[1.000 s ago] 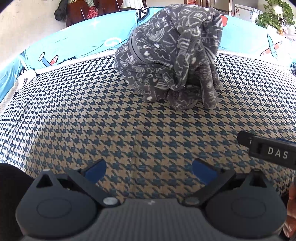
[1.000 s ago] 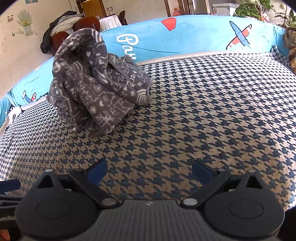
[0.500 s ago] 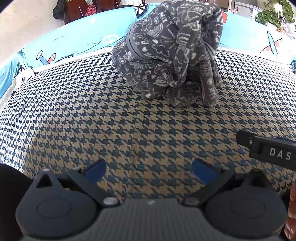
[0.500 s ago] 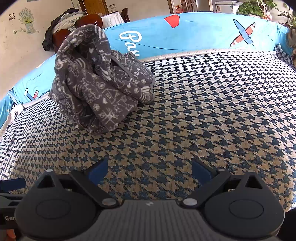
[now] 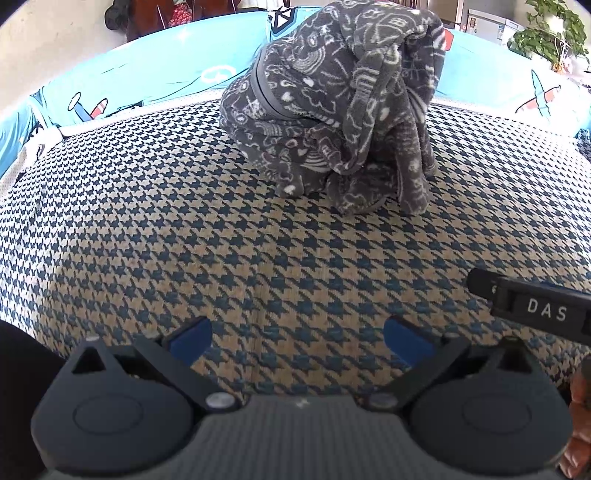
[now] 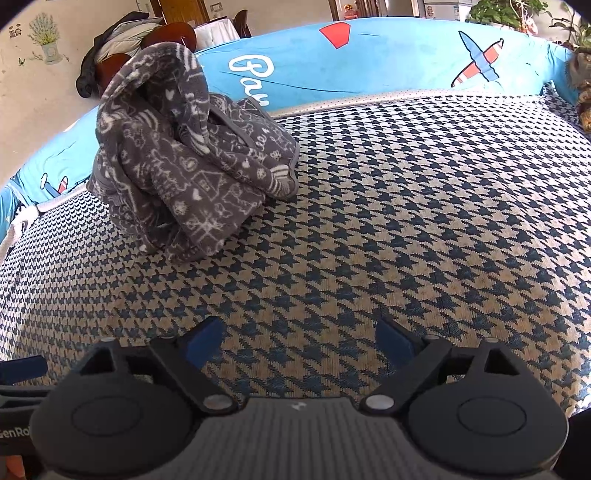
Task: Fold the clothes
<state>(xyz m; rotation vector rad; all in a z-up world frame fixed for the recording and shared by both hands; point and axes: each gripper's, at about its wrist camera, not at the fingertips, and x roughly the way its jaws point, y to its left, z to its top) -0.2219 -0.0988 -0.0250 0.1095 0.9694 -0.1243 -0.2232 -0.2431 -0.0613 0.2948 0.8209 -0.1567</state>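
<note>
A grey fleece garment (image 5: 340, 110) with white doodle prints sits in a crumpled heap on the houndstooth surface (image 5: 184, 236), well beyond both grippers. From the right wrist the same garment (image 6: 184, 158) stands at the upper left. My left gripper (image 5: 297, 338) is open over bare houndstooth, nothing between its blue pads (image 5: 192, 338). My right gripper (image 6: 299, 341) has its jaws wide and closing a little, with only the patterned cover between its pads (image 6: 395, 341). The right gripper's black body (image 5: 532, 306) shows at the left wrist view's right edge.
A light blue cushion wall (image 6: 388, 59) with airplane prints rims the far side of the surface. Behind it are wooden chairs with dark clothing (image 6: 110, 48) and potted plants (image 5: 554, 33). A hand (image 5: 580, 417) shows at the lower right edge.
The garment appears slightly nearer and higher in both views; both grippers hover in much the same place. The right gripper's blue pads stand a little closer together than before.
</note>
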